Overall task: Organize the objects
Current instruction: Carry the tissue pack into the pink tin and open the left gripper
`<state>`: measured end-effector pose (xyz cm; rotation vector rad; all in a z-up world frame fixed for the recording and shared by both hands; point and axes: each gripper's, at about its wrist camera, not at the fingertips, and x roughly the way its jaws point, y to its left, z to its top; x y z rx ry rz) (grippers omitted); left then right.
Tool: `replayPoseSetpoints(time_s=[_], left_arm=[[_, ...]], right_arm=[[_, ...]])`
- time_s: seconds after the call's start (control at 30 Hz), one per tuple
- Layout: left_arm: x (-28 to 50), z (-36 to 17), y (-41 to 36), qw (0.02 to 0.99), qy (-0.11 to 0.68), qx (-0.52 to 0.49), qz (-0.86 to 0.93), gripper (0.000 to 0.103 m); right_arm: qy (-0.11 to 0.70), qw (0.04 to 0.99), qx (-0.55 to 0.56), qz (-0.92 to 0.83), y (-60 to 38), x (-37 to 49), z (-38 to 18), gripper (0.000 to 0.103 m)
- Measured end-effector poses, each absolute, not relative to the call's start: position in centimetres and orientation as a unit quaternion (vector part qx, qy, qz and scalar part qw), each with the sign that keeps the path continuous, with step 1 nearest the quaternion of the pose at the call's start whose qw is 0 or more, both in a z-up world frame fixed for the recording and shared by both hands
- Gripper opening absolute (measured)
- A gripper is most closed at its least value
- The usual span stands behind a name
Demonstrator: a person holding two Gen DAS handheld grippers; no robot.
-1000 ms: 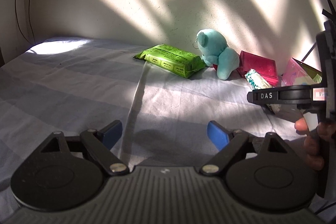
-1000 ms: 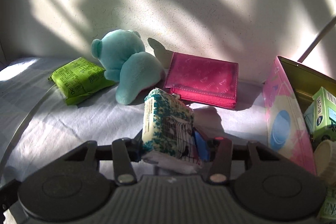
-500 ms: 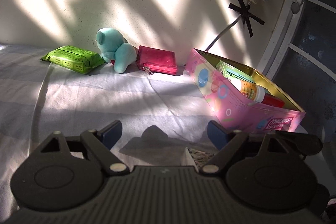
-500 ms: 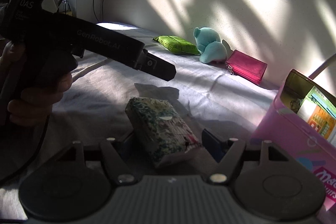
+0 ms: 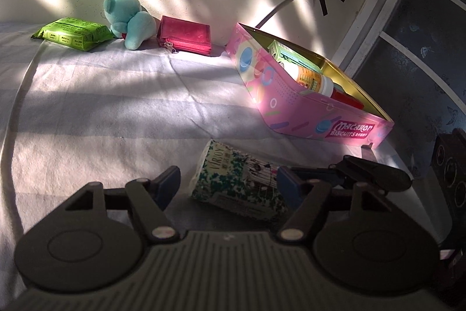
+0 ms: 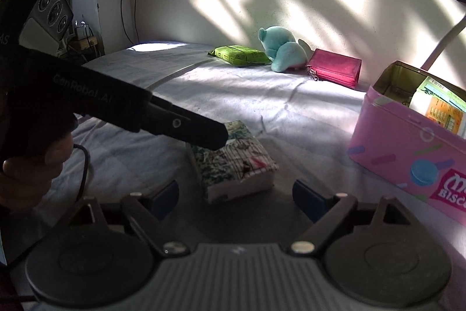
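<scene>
a: where is the tissue pack (image 5: 238,184)?
b: lying on the striped bed sheet (image 5: 116,101), just in front of the pink macaron biscuit tin (image 5: 294,104), between the blue pads of the left gripper (image 5: 228,184).
a: is it clamped?
b: no. the left jaws are closing around it, the right-hand pad is at its edge, the other pad is clear of it.
a: and the right gripper (image 6: 236,194)?
b: its jaws are opening, both pads apart from the pack, which lies on the sheet between them.
a: what else is there?
b: a green wipes pack (image 5: 74,32), a teal plush toy (image 5: 128,19) and a magenta zip wallet (image 5: 186,35) along the wall.
</scene>
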<state>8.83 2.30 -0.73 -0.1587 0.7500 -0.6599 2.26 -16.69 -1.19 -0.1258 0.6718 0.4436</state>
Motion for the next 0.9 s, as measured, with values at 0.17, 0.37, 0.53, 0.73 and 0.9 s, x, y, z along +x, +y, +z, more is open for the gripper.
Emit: replayPoseSetpoints(time_s=[0.17, 0.37, 0.53, 0.73, 0.9], left_arm=[[8.2, 0.0, 0.3, 0.885, 0.346, -0.042, -0.310, 0.055], [8.9, 4.6, -4.1, 0.894, 0.292, -0.012, -0.339, 0.054], [11.0, 6.6, -9.5, 0.895, 0.265, 0.007, -0.360, 0.055], [13.6, 5.3, -15.4, 0.924, 0.263, 0.077, -0.266, 0.068], [13.3, 4.4, -15.0, 0.935, 0.275, 0.085, -0.205, 0.070]], right_arm=[[0.303, 0.931, -0.048, 0.199, -17.7, 2.1, -0.9, 0.059], [0.223, 0.963, -0.021, 0.151, -21.5, 1.1, 2.1, 0.059], [0.183, 0.979, -0.024, 0.088, -25.4, 2.4, 4.1, 0.060], [0.170, 0.984, -0.031, -0.041, -28.4, 6.6, 2.5, 0.073], [0.146, 0.988, -0.015, -0.053, -29.1, 5.4, 1.5, 0.075]])
